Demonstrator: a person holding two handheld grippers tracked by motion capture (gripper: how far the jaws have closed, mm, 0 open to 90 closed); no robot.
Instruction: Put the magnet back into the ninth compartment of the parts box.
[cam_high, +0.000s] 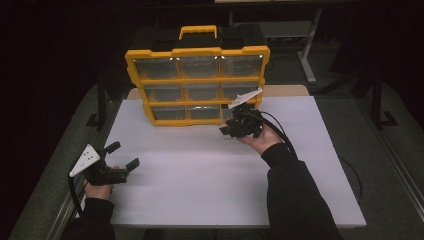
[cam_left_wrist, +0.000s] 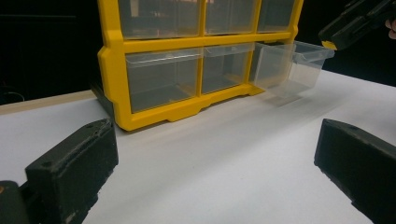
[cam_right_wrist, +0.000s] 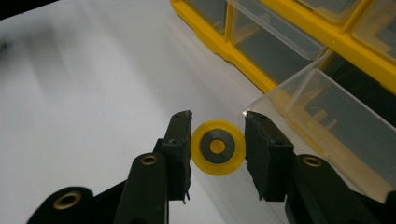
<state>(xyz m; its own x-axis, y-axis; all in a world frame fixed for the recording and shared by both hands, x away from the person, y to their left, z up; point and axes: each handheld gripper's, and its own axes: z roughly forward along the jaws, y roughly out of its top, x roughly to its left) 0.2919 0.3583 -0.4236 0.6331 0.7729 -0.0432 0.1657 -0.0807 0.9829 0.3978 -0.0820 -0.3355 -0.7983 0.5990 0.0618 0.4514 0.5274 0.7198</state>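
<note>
Looking down from the high view, the yellow organizer (cam_high: 197, 80) stands upright at the far edge of the white table (cam_high: 210, 185), and the right gripper (cam_high: 239, 127) hangs just in front of its bottom-right corner. The left gripper (cam_high: 122, 156) rests near the table's left edge with its jaws spread and nothing between them, well apart from the cabinet. The risk here, as I judge it, is that nothing braces the organizer: a push from the right hand could slide or rock it.

In the left gripper view, the left gripper's (cam_left_wrist: 215, 158) own jaws stand wide apart over bare table. The clear drawer (cam_left_wrist: 292, 63) of the bottom-right bay is pulled partway out and juts over the table with its outer end unsupported. The right gripper sits just above that drawer's front lip. A knock from above could tip the drawer down or pull it free of its slot.

In the right gripper view, the right gripper (cam_right_wrist: 217, 140) pinches a small yellow wheel (cam_right_wrist: 217, 147) by its rim, one jaw on each side, with the open drawer (cam_right_wrist: 336, 112) just beside it. The hold is on a round, narrow edge, so the wheel could roll or twist out. Letting go before it is over the drawer mouth would probably send it rolling across the table
</note>
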